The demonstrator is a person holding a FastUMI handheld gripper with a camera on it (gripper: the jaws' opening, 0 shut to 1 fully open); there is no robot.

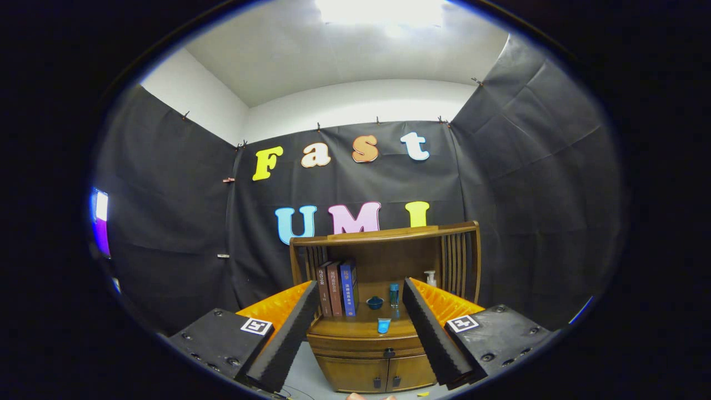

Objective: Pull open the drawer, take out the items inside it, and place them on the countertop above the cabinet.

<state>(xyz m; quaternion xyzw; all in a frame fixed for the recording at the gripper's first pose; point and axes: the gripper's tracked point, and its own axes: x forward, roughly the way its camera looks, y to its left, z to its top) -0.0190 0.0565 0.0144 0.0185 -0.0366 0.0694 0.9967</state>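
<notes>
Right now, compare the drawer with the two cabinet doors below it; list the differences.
The drawer is one wide, shallow front spanning the cabinet; the cabinet doors are a taller side-by-side pair. The drawer has one central knob; the doors have a handle each, close together at their meeting edges. All are the same brown wood and all shut. The gripper hangs open, well short of them.

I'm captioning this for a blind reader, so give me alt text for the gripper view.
Open tongs frame a wooden cabinet beyond them, its drawer shut. On the countertop stand three books, a small dark bowl, a blue cup and two bottles.
</notes>
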